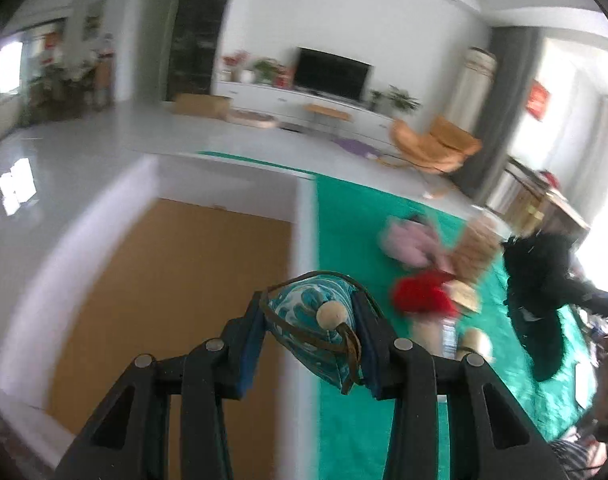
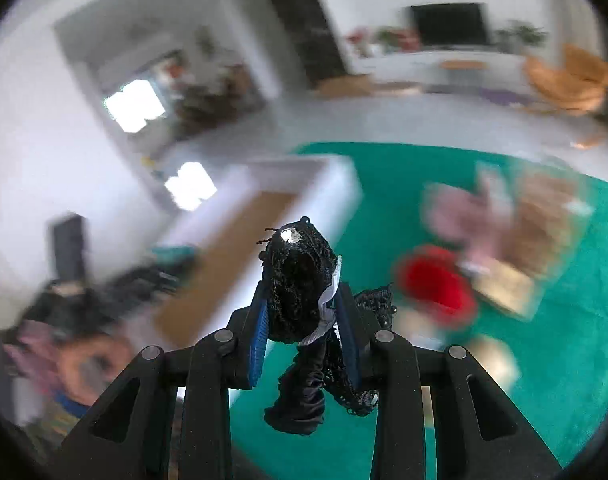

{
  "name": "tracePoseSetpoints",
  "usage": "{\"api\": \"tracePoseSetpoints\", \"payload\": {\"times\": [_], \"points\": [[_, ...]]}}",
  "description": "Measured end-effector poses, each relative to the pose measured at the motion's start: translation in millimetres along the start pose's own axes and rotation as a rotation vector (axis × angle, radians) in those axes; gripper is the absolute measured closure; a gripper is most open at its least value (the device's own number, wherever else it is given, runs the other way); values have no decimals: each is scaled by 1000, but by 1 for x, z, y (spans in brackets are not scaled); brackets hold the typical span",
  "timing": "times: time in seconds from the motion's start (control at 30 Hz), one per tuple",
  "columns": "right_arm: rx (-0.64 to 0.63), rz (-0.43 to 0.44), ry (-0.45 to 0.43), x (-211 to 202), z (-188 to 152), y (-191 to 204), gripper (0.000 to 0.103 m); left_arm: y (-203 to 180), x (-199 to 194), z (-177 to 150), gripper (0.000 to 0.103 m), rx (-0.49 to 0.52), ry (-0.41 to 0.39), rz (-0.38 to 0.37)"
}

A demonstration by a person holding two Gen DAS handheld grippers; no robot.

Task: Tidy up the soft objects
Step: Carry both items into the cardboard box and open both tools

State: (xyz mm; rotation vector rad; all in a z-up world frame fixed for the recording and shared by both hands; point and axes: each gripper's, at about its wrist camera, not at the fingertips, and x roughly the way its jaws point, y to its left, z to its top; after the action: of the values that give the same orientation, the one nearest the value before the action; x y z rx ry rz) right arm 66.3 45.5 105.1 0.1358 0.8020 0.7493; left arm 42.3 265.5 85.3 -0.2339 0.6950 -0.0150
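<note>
My left gripper (image 1: 310,312) is shut on a teal patterned pouch (image 1: 312,332) with a wooden bead and brown cord, held above the rim of a white box (image 1: 304,240) with a brown bottom. My right gripper (image 2: 302,300) is shut on a black lacy garment (image 2: 300,288) that hangs below the jaws, above the green cloth (image 2: 544,340). The black garment also shows at the right of the left wrist view (image 1: 540,288). On the green cloth (image 1: 344,216) lie a pink soft item (image 1: 408,240), a red soft item (image 1: 420,294) and a tan knitted item (image 1: 476,248).
The white box also shows in the right wrist view (image 2: 336,176), left of the green cloth. A TV cabinet (image 1: 304,100), an orange chair (image 1: 436,144) and a wooden table (image 1: 544,200) stand beyond. The right wrist view is blurred.
</note>
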Motion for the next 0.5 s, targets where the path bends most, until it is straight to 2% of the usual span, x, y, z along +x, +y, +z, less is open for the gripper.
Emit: {"api": "tracePoseSetpoints", "payload": {"times": [0.03,0.1,0.13,0.17,0.2,0.23,0.27,0.33,0.4,0.5], "points": [[-4,57,6,17,11,23,69,14,-5,2,62,-12,-8,33],[-14,114,18,41,20,53,69,35,-9,2,61,-23,-10,101],[-17,154,29,59,25,71,67,46,-11,1,60,-26,-2,165],[-15,185,38,72,26,81,59,54,-10,-1,50,-30,2,214],[-15,206,55,85,29,89,43,62,-8,-3,23,-38,9,264],[-17,219,82,97,30,97,32,73,-6,-6,9,-62,13,303],[-20,211,98,106,30,102,26,81,-7,-9,1,-88,12,322],[-23,190,76,106,27,99,27,95,-7,-16,0,-149,11,318],[-24,132,37,93,16,86,27,97,-5,-21,0,-177,18,307],[-46,-29,-22,71,-7,46,27,71,-6,-26,0,-144,-2,242]]}}
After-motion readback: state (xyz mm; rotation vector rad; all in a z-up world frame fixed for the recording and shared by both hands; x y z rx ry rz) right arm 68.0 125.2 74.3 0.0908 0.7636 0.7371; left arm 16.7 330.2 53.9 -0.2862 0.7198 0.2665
